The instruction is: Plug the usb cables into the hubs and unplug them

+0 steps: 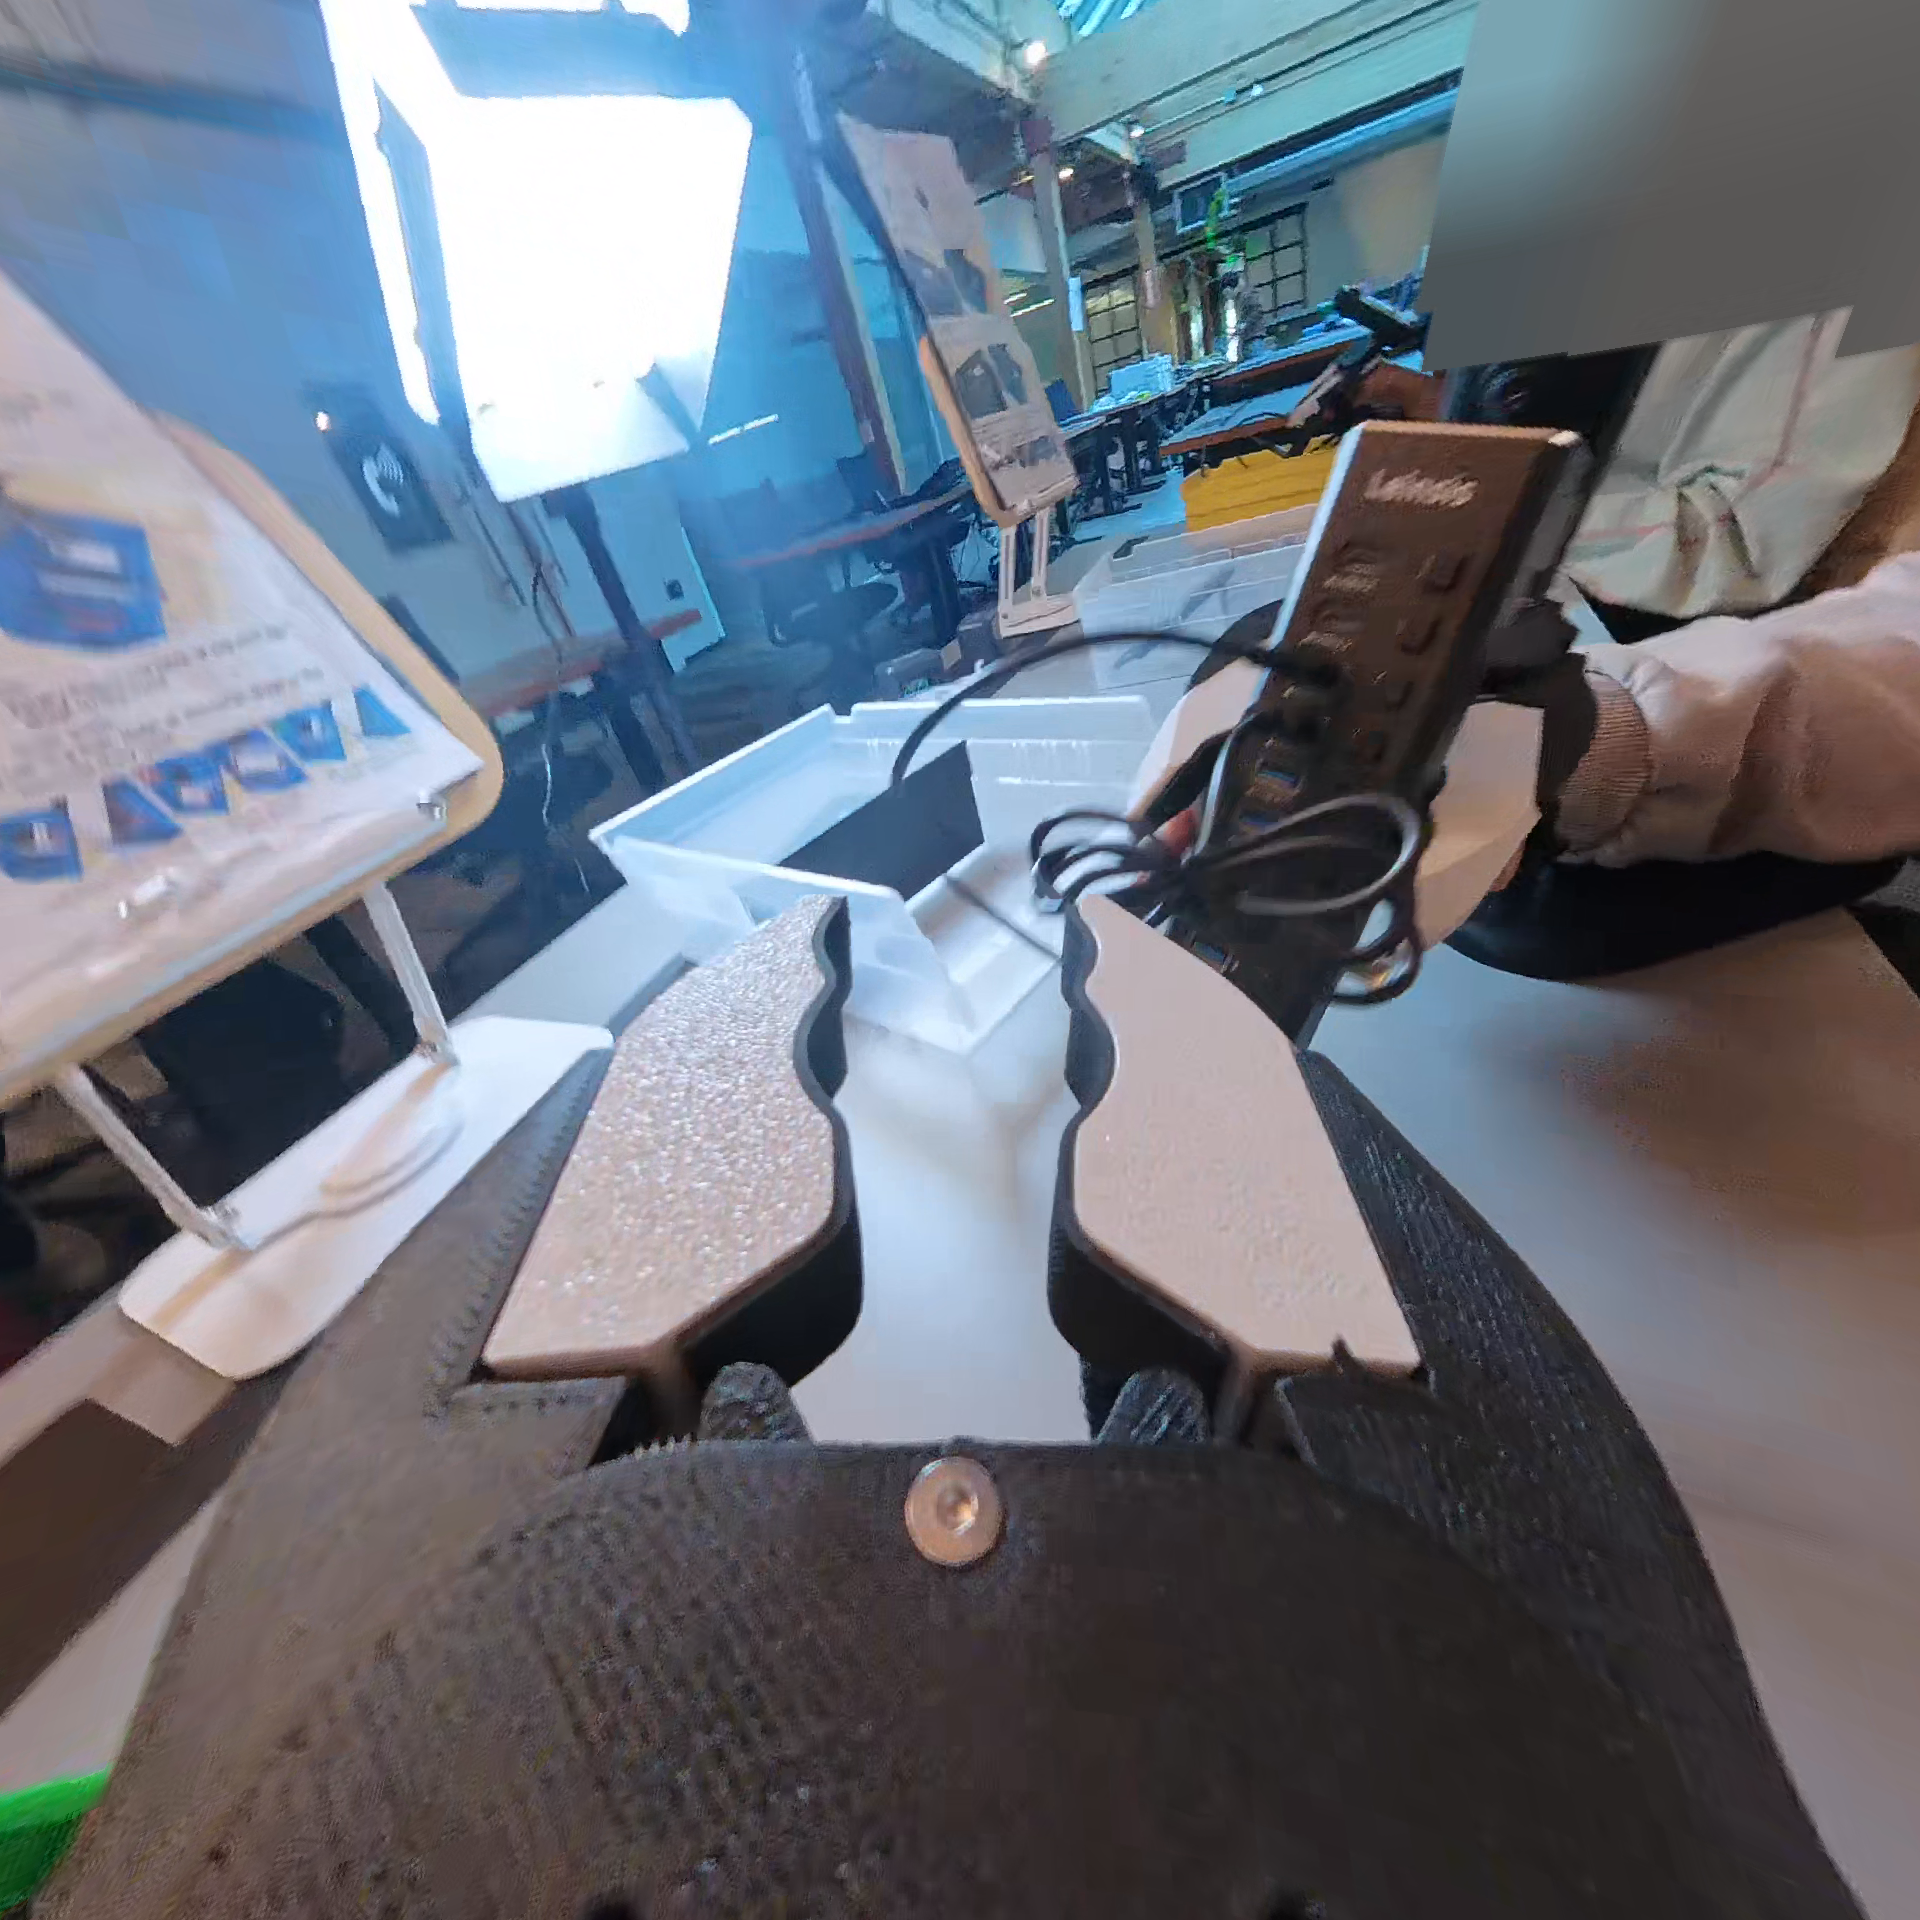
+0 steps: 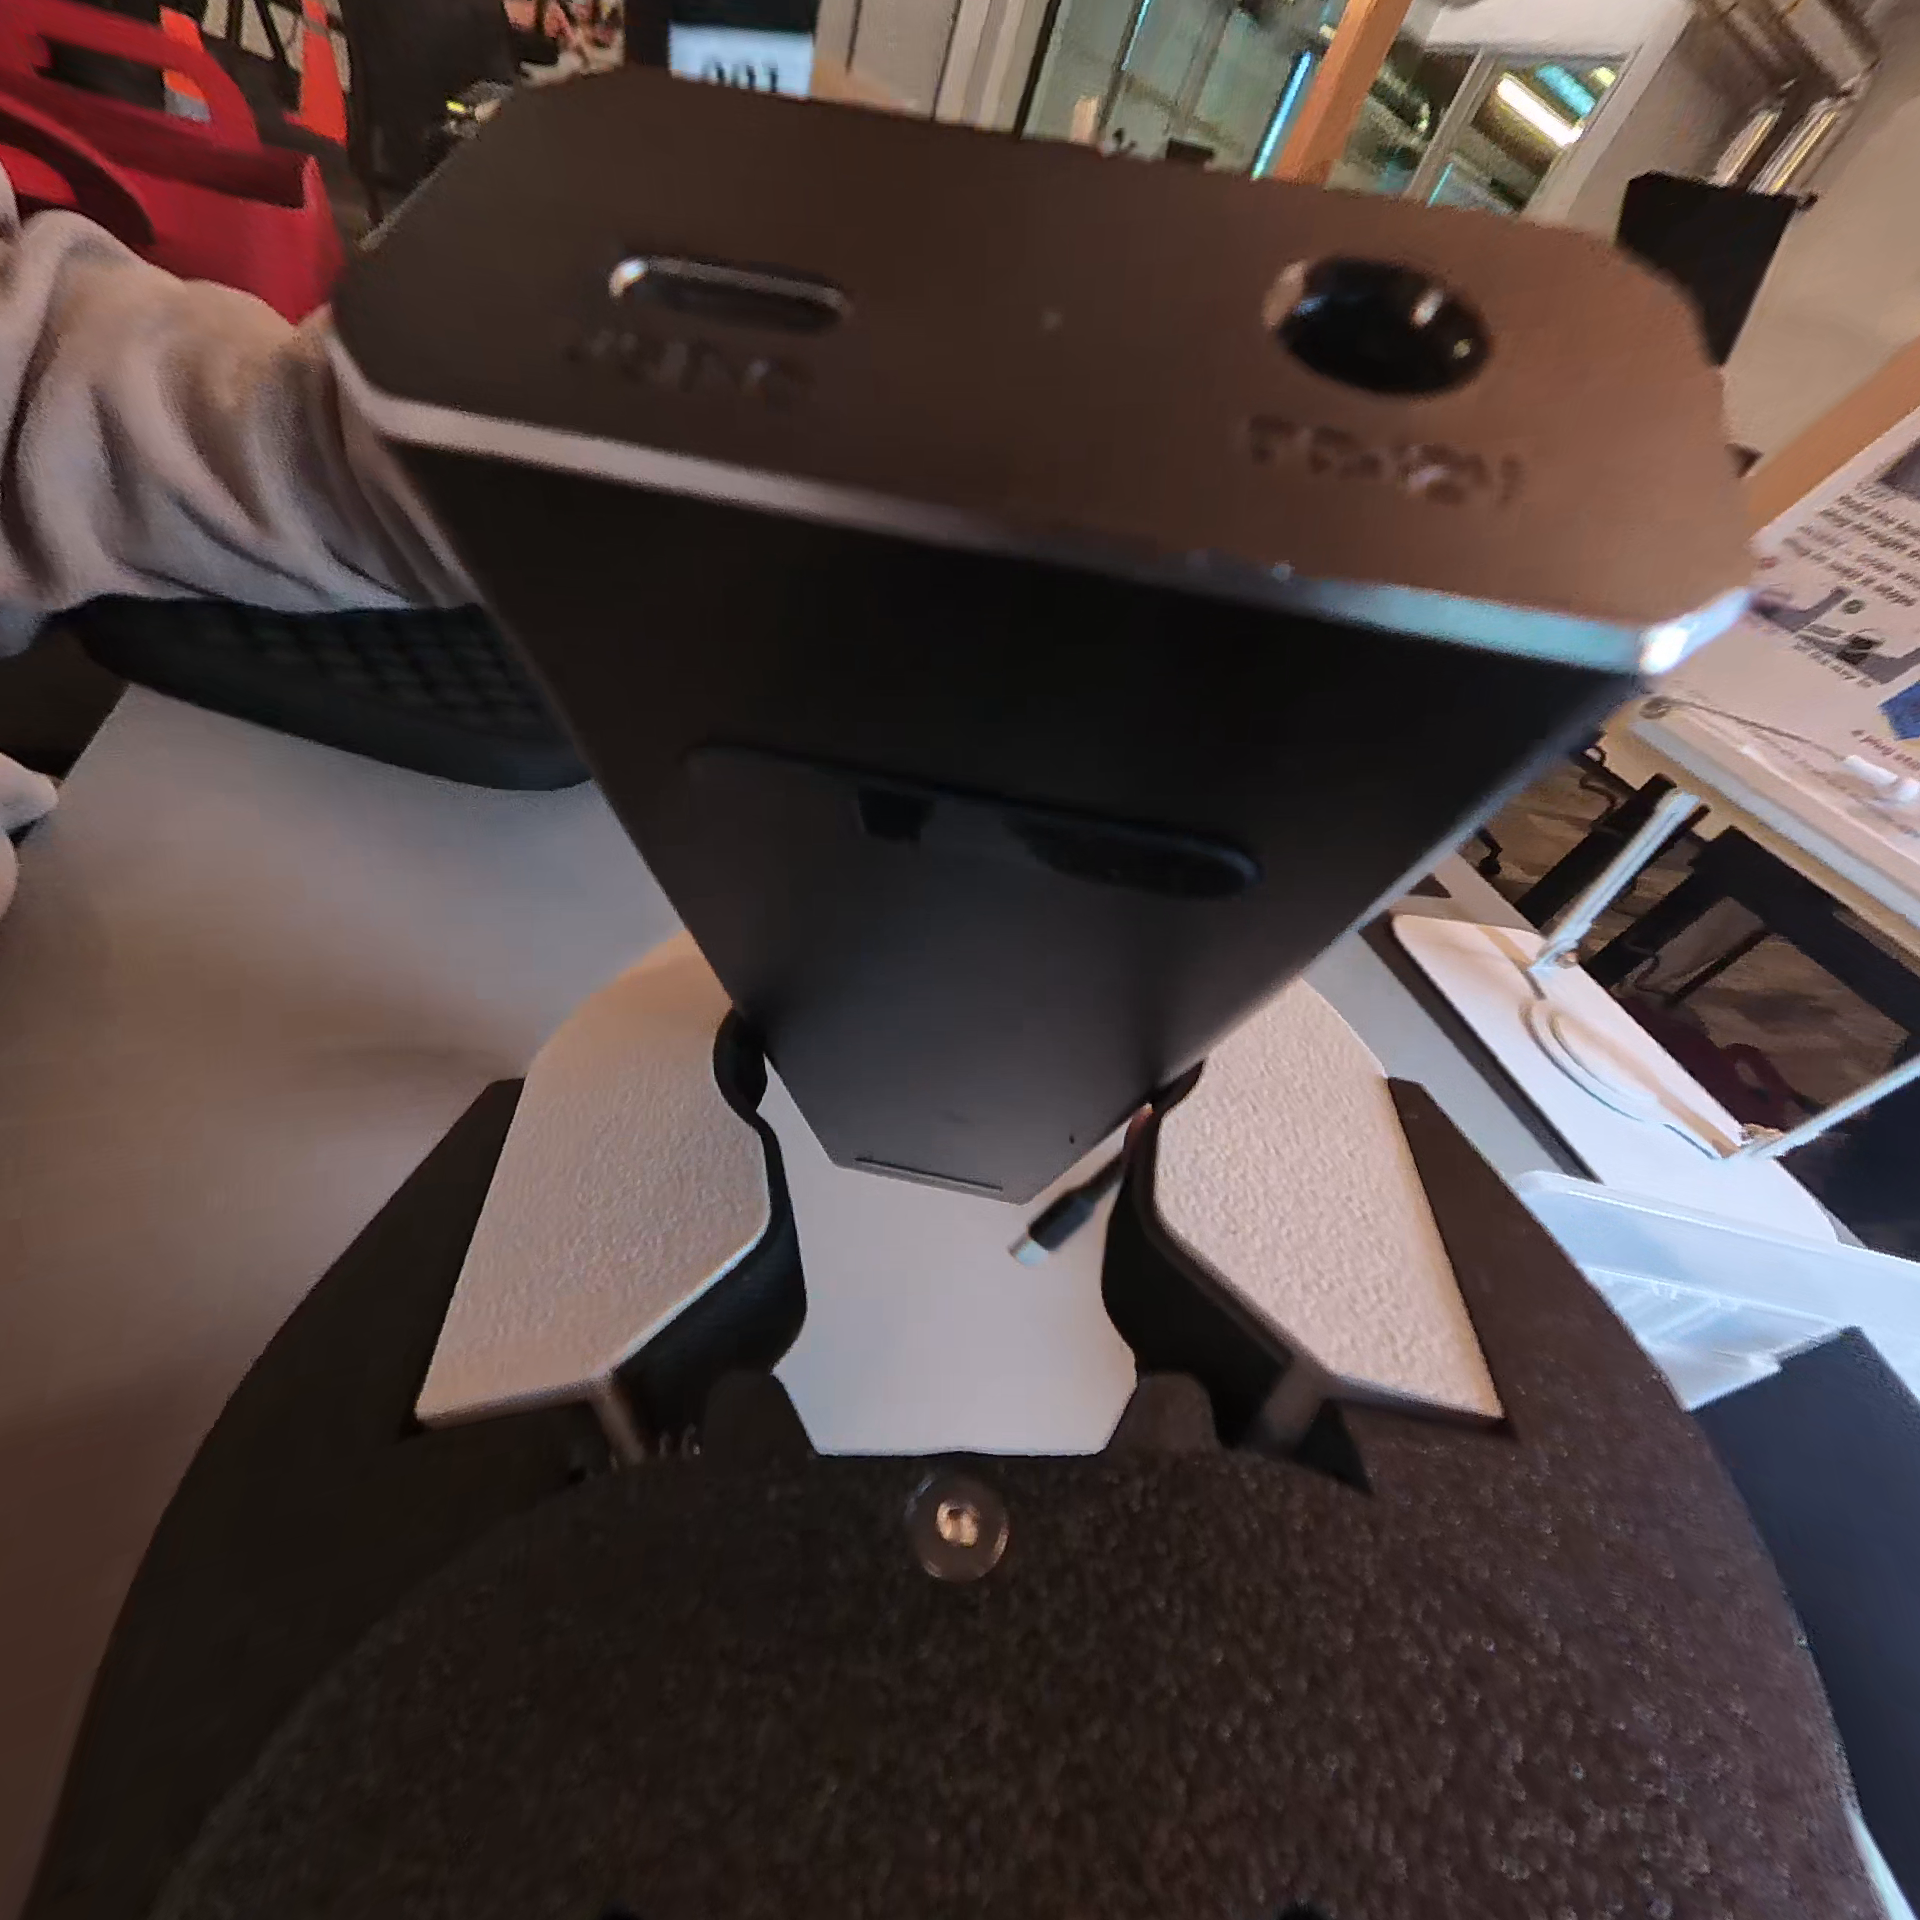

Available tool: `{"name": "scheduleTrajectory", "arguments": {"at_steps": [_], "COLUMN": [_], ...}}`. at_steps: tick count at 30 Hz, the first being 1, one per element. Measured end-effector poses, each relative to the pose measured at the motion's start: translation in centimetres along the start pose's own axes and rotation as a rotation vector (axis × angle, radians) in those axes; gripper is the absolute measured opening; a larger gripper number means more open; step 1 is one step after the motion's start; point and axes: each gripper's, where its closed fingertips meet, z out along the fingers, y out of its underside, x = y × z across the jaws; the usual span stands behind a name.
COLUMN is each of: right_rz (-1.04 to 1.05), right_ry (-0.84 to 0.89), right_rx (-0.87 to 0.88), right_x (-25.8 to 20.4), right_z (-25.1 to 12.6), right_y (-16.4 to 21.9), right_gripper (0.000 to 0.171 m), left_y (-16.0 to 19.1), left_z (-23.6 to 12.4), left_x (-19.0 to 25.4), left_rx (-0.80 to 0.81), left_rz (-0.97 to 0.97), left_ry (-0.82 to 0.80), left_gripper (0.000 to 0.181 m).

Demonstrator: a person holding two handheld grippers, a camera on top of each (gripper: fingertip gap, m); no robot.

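Observation:
My right gripper [image 2: 961, 1049] is shut on a long black USB hub [image 2: 987, 644] and holds it upright above the table, its end face with two ports toward the camera. A loose cable plug [image 2: 1060, 1226] hangs beside the hub's lower end. In the left wrist view the same hub [image 1: 1423, 644] stands tilted at the right, held by the other gripper [image 1: 1340, 831], with black cables [image 1: 1226, 862] plugged into its side and bundled in loops below. My left gripper [image 1: 956, 925] is open and empty, low over the table, left of the hub.
A white plastic tray [image 1: 790, 821] with a black block in it lies ahead of the left gripper; it also shows in the right wrist view [image 2: 1704, 1278]. A tilted instruction sign on a white stand [image 1: 208, 727] stands at left. A person's sleeve [image 1: 1756, 717] is at right. Left tips to right tips: about 11 cm.

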Motion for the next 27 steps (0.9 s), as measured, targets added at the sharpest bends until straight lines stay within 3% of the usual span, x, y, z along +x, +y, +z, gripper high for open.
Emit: {"name": "scheduleTrajectory", "arguments": {"at_steps": [3,7,13,17,21,25,27], "right_rz": [-0.003,0.001,0.172,0.074,-0.017,-0.084,-0.110], "right_ry": [-0.016,0.045,0.338,0.481,0.484,0.468,0.443], "right_rx": [-0.020,-0.025,-0.024,-0.149,-0.244,-0.270,-0.244], "right_x": [-0.4,0.4,5.0,6.6,5.3,3.8,3.5], "right_z": [0.6,0.7,-0.2,0.2,1.9,3.0,3.1], "right_y": [0.3,0.1,0.0,1.2,2.0,2.0,1.4], "right_gripper": [0.071,0.071,0.071,0.071,0.071,0.072,0.072], "left_y": [-1.5,-1.7,-1.7,-1.9,-1.9,-1.1,-1.3], "left_z": [0.2,0.8,2.1,4.7,7.2,8.1,7.4], "left_x": [2.0,3.9,5.0,6.1,6.6,6.9,6.7], "left_rx": [-0.003,-0.022,-0.014,-0.028,-0.030,-0.085,-0.088], "left_rz": [0.114,0.128,0.114,0.025,0.077,0.275,0.226], "left_ry": [0.034,0.073,-0.007,-0.106,-0.168,-0.174,-0.132], "left_gripper": [0.036,0.036,0.032,0.038,0.051,0.036,0.036]}}
